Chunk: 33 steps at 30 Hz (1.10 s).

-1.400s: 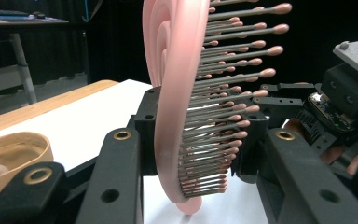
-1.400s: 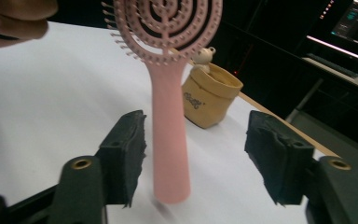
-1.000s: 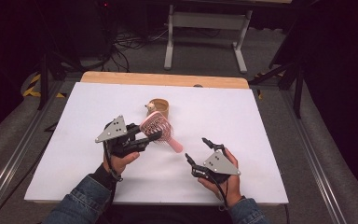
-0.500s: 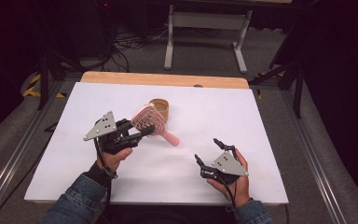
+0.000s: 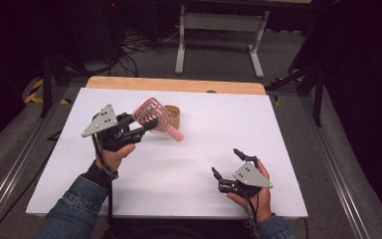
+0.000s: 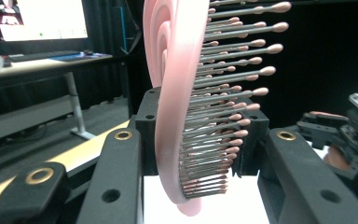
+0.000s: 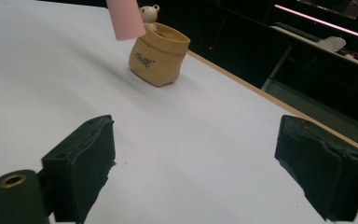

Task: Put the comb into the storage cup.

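Hairbrush (image 5: pixel 151 115) in pink now hangs in the air off the white table (image 5: pixel 278 124), carried by the left gripper (image 5: pixel 142 130) alone, whose jaws are clamped on the lower edge of the brush head. In the left gripper view the head (image 6: pixel 177 107) stands upright between the two black jaws, bristles pointing right. A second ago the brush sat lower and nearer the middle of the table, with the right gripper just beside its handle; since then the left hand has lifted it up and toward the far left part of the table, so that its handle (image 5: pixel 175 133) slants down in front of the small tan pouch (image 5: pixel 172 115) near the far edge. The right gripper (image 5: pixel 228 163) has drawn back toward the near right corner, its jaws have just been opening, and they stand wide with nothing between them; in the right gripper view the pouch (image 7: pixel 159 55), a little bear figure (image 7: pixel 148 14) peeking from it, lies ahead. My reading: the hand-over is done, the brush rests with the left hand, and the pouch looks the likely target, though that cannot be told for sure
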Each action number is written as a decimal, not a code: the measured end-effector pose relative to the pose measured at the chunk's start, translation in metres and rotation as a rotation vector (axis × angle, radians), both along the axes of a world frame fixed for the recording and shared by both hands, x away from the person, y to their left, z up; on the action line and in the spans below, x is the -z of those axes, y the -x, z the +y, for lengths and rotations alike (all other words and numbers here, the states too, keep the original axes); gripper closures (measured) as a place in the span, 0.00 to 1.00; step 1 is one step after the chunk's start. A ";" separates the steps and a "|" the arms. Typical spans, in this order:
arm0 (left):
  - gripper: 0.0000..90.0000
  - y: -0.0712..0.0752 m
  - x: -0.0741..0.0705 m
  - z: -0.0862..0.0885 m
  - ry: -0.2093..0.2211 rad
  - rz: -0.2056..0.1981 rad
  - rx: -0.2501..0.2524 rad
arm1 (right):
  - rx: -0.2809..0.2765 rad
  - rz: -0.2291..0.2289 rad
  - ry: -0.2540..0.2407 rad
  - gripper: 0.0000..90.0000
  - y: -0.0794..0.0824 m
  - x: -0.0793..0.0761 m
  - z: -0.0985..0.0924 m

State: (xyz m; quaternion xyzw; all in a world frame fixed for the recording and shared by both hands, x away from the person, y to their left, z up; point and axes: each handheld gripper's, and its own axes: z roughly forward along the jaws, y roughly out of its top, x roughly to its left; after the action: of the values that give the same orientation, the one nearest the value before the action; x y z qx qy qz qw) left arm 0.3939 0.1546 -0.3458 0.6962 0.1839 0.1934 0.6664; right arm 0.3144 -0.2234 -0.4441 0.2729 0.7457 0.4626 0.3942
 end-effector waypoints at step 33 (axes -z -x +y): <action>0.70 -0.063 -0.049 -0.049 -0.155 -0.043 -0.112 | -0.038 0.000 0.034 0.07 0.002 0.005 0.006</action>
State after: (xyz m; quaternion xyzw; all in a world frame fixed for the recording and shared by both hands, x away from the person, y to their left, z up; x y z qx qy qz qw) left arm 0.4567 0.1057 -0.2969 0.7300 0.1928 0.2587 0.6025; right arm 0.3121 -0.2174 -0.4493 0.2521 0.7585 0.4573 0.3899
